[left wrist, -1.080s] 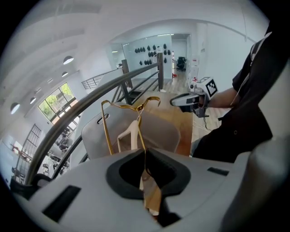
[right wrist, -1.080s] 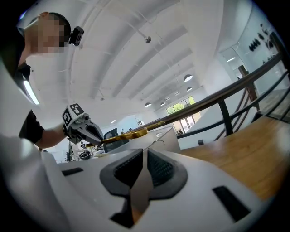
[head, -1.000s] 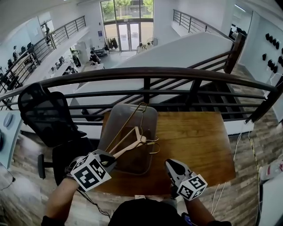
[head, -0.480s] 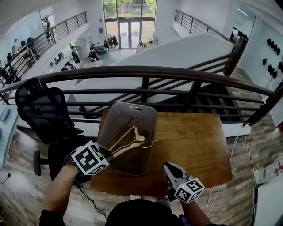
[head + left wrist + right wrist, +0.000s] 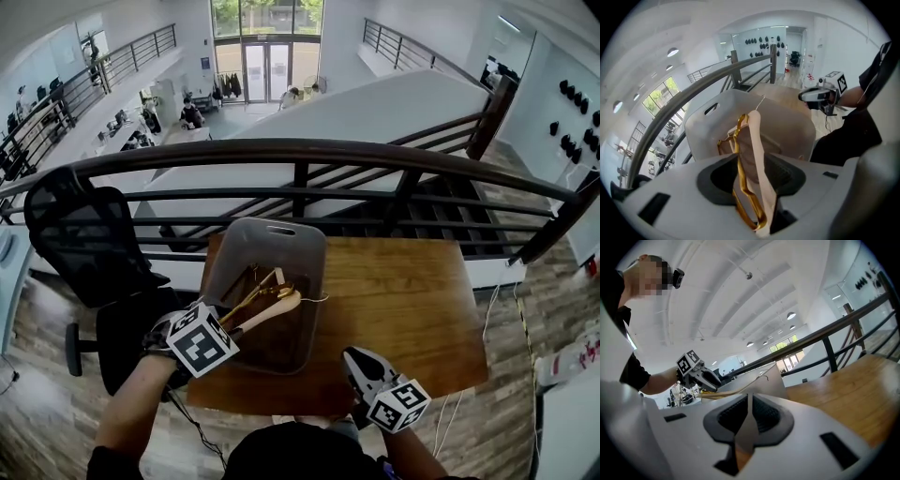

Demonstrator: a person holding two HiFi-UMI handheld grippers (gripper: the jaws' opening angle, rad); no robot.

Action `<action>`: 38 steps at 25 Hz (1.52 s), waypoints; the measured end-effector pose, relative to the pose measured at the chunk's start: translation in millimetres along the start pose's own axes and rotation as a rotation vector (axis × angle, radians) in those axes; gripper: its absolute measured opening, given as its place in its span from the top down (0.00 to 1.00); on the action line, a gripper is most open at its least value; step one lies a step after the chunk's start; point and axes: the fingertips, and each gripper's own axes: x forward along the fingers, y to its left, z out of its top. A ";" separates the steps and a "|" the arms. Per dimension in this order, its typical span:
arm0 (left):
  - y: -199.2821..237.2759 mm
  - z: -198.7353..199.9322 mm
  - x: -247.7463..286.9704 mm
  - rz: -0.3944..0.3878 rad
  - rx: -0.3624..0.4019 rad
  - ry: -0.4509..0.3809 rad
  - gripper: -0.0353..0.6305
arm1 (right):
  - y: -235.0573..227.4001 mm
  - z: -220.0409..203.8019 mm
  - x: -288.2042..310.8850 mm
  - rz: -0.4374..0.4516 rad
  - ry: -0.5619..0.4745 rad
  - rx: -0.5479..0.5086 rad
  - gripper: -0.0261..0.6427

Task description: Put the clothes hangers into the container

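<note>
A pale wooden hanger point(image 5: 274, 307) and a gold wire hanger point(image 5: 247, 299) slope down into the clear plastic container point(image 5: 267, 225) on the wooden table point(image 5: 403, 291). Over the container's near left corner, my left gripper point(image 5: 231, 329) points steeply down. Its jaws have just been opening, and both hangers' near ends still lie between them. In the left gripper view the wooden hanger point(image 5: 757, 154) and the gold hanger point(image 5: 739, 140) run between the parted pads, and neither pad presses on them. My right gripper point(image 5: 354, 361) is shut and empty near the table's front edge.
A dark metal railing point(image 5: 300, 155) runs just behind the table, with a drop to a lower floor beyond it. A black office chair point(image 5: 80, 234) stands to the left. Bare tabletop lies to the right of the container.
The left gripper has sunk toward the container, bringing the hangers from sticking up above the rim to lying inside it. Its jaws have parted. The right gripper has stayed put.
</note>
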 end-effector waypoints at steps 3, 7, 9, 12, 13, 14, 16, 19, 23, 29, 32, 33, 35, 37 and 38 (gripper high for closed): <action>5.6 10.7 -5.7 0.070 0.039 -0.036 0.62 | -0.1 -0.5 0.5 -0.003 0.006 -0.014 0.92; 10.3 44.6 -26.3 0.180 0.057 -0.212 0.62 | 0.5 4.8 0.9 -0.001 0.007 -0.031 0.92; 8.1 66.9 -39.1 0.230 0.047 -0.334 0.62 | -1.9 9.2 -1.2 -0.004 0.001 -0.038 0.92; 1.5 95.9 -56.9 0.299 0.033 -0.501 0.67 | -6.9 19.0 -7.0 -0.015 -0.018 -0.051 0.92; -1.8 104.4 -62.1 0.315 0.021 -0.553 0.71 | -9.4 23.0 -9.6 -0.019 -0.025 -0.057 0.92; -5.5 112.1 -66.9 0.326 0.005 -0.603 0.73 | -12.6 27.1 -12.6 -0.023 -0.030 -0.064 0.92; -13.1 124.8 -76.3 0.345 -0.034 -0.694 0.77 | -19.3 34.2 -19.6 -0.026 -0.034 -0.076 0.92; -23.3 141.2 -92.1 0.380 -0.083 -0.821 0.84 | -29.1 43.6 -32.3 -0.025 -0.032 -0.118 0.92; -39.3 159.1 -103.8 0.420 -0.120 -0.952 0.89 | -44.4 57.0 -49.8 -0.021 -0.035 -0.164 0.92; -74.0 178.9 -90.5 0.391 -0.171 -1.024 0.90 | -74.7 73.4 -69.0 -0.038 -0.057 -0.211 0.94; -83.7 183.4 -85.7 0.388 -0.238 -1.059 0.90 | -87.1 79.8 -77.6 -0.037 -0.069 -0.211 0.96; -88.4 184.2 -83.4 0.378 -0.261 -1.066 0.90 | -90.6 81.0 -81.3 -0.037 -0.073 -0.211 0.97; -98.6 185.2 -76.7 0.355 -0.294 -1.072 0.90 | -98.0 82.0 -88.4 -0.033 -0.076 -0.203 0.97; -107.5 190.1 -73.3 0.349 -0.315 -1.099 0.90 | -104.3 79.4 -93.8 -0.022 -0.069 -0.188 0.97; -112.0 191.4 -70.2 0.348 -0.327 -1.105 0.90 | -107.2 77.0 -96.1 -0.019 -0.064 -0.183 0.97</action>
